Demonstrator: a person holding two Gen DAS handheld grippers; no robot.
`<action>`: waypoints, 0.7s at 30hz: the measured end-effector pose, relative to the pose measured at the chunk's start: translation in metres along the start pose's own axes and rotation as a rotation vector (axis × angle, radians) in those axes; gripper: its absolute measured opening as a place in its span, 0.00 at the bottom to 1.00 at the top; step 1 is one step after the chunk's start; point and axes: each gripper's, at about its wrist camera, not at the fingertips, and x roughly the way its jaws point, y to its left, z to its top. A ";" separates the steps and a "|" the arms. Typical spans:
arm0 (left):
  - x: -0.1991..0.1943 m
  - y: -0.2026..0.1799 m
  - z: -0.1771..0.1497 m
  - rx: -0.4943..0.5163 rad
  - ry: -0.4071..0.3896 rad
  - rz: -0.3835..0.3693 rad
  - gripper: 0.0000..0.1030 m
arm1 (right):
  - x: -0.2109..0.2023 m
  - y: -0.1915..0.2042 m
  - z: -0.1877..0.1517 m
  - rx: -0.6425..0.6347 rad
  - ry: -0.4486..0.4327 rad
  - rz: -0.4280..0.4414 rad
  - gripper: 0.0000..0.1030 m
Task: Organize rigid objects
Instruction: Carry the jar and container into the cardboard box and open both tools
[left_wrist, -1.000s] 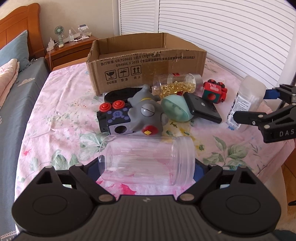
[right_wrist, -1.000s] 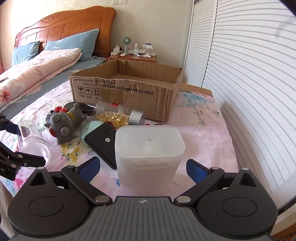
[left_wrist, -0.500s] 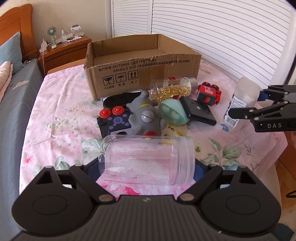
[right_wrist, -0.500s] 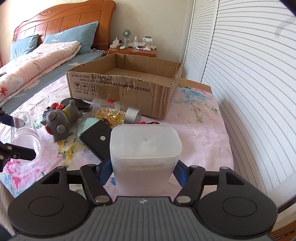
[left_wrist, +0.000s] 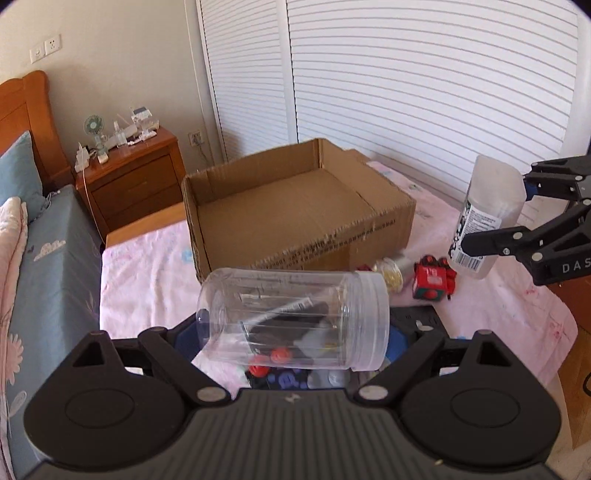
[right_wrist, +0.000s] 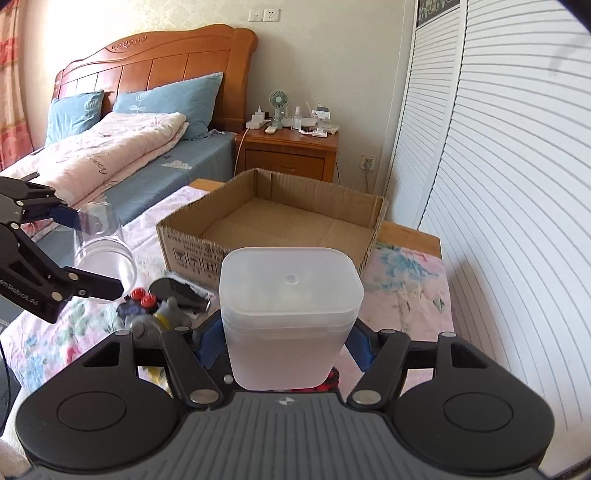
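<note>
Fingers of the left gripper (left_wrist: 291, 334) are clamped across the clear plastic jar (left_wrist: 293, 319), which lies sideways between the blue pads, raised above the flowered bedspread (left_wrist: 147, 273). Fingers of the right gripper (right_wrist: 286, 349) are clamped on the frosted white bottle (right_wrist: 290, 314), held upright in the air with its square cap toward the camera; the left wrist view shows a printed label with a barcode on its side.

Handling, as judged: the jar looks empty, thin-walled and light. Its smooth round wall is likely slippery and may flex under hard squeeze, so a mid-body hold with moderate pressure suits it. The bottle appears stiff, with flat sides that give the pads a firm seat. Its contents cannot be made out, so its weight is uncertain.

Containers: the cardboard box (right_wrist: 295, 218) stands open-topped on the bedspread ahead of both grippers, and its visible floor is bare. Both held items are outside it and short of its near wall. A capsule jar (left_wrist: 391, 275) with yellow contents lies on its side near the box's front wall, just beside a red toy car (left_wrist: 432, 282).

Loose items remaining on the bedspread below the grippers: a grey toy figure (right_wrist: 162, 321), a controller with red buttons (right_wrist: 138, 301), and a dark flat case (right_wrist: 177, 291).
</note>
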 end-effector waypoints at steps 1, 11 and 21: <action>0.003 0.003 0.008 0.001 -0.009 0.004 0.89 | 0.002 -0.001 0.009 0.001 -0.008 0.000 0.70; 0.057 0.041 0.070 -0.008 -0.022 0.065 0.89 | 0.060 -0.026 0.088 0.026 0.107 0.023 0.70; 0.107 0.061 0.092 -0.002 0.019 0.077 0.89 | 0.141 -0.058 0.118 0.076 0.179 -0.041 0.96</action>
